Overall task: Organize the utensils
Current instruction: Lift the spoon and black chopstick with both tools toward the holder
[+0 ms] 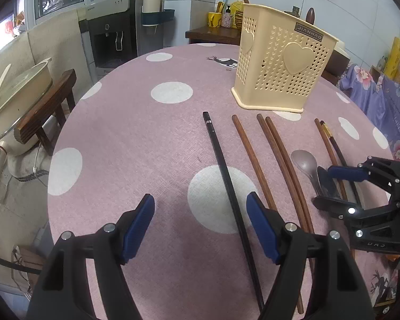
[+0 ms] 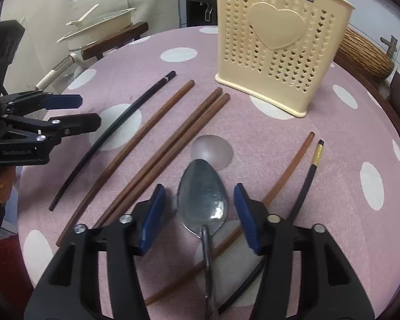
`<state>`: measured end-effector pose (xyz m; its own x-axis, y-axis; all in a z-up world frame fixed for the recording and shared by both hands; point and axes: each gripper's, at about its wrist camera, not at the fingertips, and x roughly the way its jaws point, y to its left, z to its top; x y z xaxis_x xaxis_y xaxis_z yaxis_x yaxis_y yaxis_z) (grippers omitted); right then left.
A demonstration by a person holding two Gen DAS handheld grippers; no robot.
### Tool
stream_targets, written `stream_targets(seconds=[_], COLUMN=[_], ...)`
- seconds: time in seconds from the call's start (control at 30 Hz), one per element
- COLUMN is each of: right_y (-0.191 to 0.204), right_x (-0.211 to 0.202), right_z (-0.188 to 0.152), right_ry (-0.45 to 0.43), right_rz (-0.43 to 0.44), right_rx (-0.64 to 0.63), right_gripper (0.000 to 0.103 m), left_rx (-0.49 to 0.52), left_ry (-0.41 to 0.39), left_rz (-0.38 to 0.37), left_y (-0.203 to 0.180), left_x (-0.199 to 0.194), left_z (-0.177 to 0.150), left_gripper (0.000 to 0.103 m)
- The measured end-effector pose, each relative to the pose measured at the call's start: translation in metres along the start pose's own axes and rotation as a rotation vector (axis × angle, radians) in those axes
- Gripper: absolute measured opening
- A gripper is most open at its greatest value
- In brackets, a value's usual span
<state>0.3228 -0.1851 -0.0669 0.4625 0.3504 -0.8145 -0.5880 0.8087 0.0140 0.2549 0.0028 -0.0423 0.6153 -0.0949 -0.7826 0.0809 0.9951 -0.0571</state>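
A cream perforated utensil holder [image 1: 282, 61] [image 2: 280, 45] stands upright at the far side of the pink dotted table. In front of it lie a black chopstick [image 1: 224, 170] [image 2: 106, 136], three brown chopsticks [image 1: 253, 162] [image 2: 136, 144], a metal spoon [image 2: 203, 200] [image 1: 305, 164], another brown chopstick [image 2: 288, 170] and a gold-banded black chopstick [image 2: 306, 184]. My left gripper [image 1: 200, 221] is open over the black chopstick. My right gripper [image 2: 198, 213] is open, its fingers either side of the spoon bowl; it also shows in the left wrist view [image 1: 333, 184].
The table edge [image 1: 53, 165] curves close on the left. Beyond it stand a wooden chair [image 1: 45, 112] with a cream pot [image 1: 16, 98] and a water dispenser [image 1: 112, 29]. A brown woven object [image 2: 360, 53] lies behind the holder.
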Motion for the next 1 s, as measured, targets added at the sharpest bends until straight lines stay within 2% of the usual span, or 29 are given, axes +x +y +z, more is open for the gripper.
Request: stream_targets(seconds=[0.07, 0.37, 0.57, 0.7, 0.73, 0.8, 0.9, 1.0], right_y=[0.003, 0.001, -0.008, -0.010, -0.011, -0.014, -0.015, -0.016], right_x=[-0.001, -0.002, -0.019, -0.040, -0.046, -0.057, -0.072, -0.086], right_z=[0.001, 0.003, 0.004, 0.005, 0.005, 0.006, 0.006, 0.006], right_ry=[0.004, 0.009, -0.076, -0.159, -0.185, -0.224, -0.280, -0.327], right_rz=[-0.001, 0.025, 0.008, -0.005, -0.008, -0.027, -0.040, -0.070], right_rx=[0.004, 0.025, 0.117, 0.190, 0.211, 0.246, 0.287, 0.310], right_gripper=[0.038, 0.037, 0.037, 0.037, 0.037, 0.037, 0.037, 0.037], left_rx=[0.002, -0.006, -0.010, -0.019, -0.014, -0.007, -0.006, 0.006], left_ry=[-0.001, 0.003, 0.013, 0.013, 0.013, 0.022, 0.053, 0.071], left_rz=[0.000, -0.004, -0.004, -0.004, 0.002, 0.010, -0.020, 0.018], left_y=[0.000, 0.004, 0.008, 0.009, 0.008, 0.004, -0.004, -0.012], left_x=[-0.001, 0.001, 0.007, 0.014, 0.017, 0.025, 0.039, 0.054], left_z=[0.000, 0.001, 0.007, 0.022, 0.027, 0.039, 0.054, 0.063], left_gripper=[0.071, 0.073, 0.073, 0.072, 0.070, 0.056, 0.046, 0.039])
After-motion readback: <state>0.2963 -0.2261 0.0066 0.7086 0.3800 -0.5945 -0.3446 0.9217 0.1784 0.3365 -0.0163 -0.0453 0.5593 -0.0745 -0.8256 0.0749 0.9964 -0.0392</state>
